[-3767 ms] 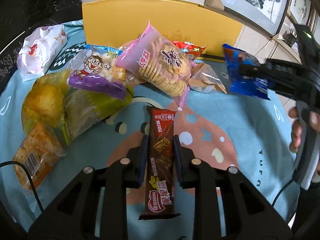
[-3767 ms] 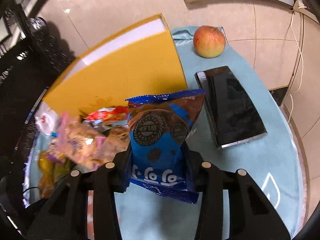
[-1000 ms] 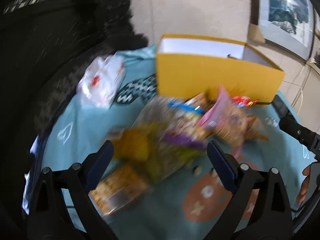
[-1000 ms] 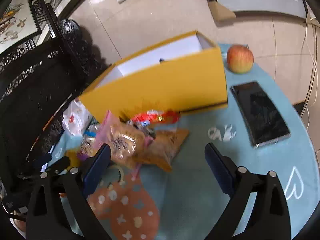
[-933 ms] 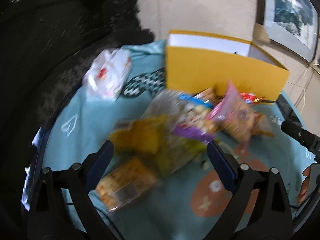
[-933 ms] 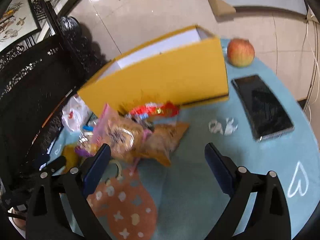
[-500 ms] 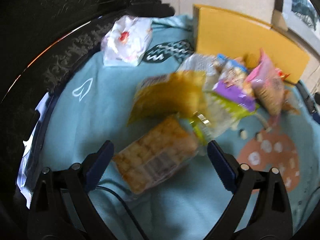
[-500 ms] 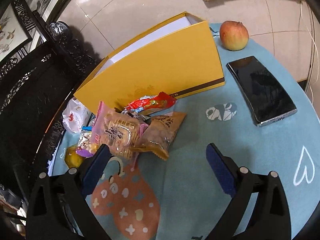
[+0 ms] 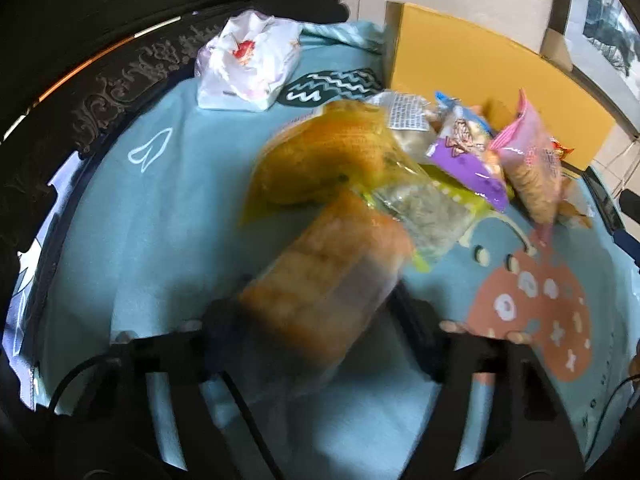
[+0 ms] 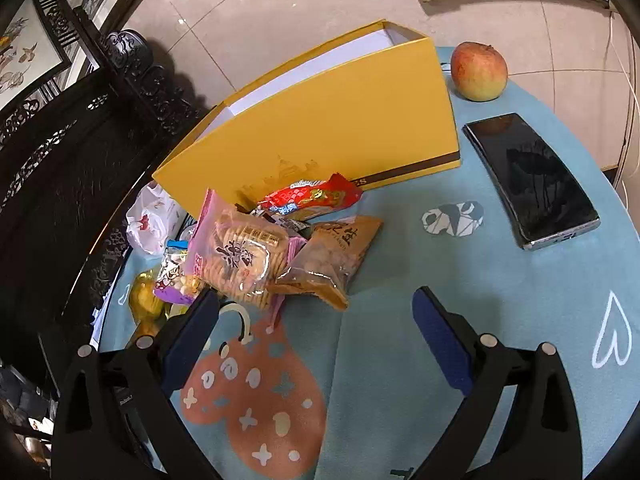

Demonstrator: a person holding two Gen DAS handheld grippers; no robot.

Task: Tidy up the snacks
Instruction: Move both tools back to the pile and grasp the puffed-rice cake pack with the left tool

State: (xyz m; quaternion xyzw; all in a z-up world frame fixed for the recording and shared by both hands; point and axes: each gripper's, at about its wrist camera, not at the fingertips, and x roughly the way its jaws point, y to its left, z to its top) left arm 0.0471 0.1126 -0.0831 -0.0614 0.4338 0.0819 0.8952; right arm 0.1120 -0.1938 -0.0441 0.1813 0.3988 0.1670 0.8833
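In the left wrist view an orange cracker pack lies tilted between the fingers of my left gripper. Its jaws are closing, and the pads touch the pack's two sides. Behind it sit a yellow-wrapped snack, a clear green-edged pack, a purple pack and a pink biscuit pack. The open yellow box stands at the back. My right gripper hangs open and empty just in front of a brown snack pack, the pink biscuit pack and a red pack.
A white plastic bag lies at the far left of the blue tablecloth. An apple and a black phone sit to the right of the box. Dark carved furniture borders the table's left side.
My left gripper dropped toward the orange cracker pack and its wide-open jaws narrowed onto the pack. The right gripper stayed open and almost still.
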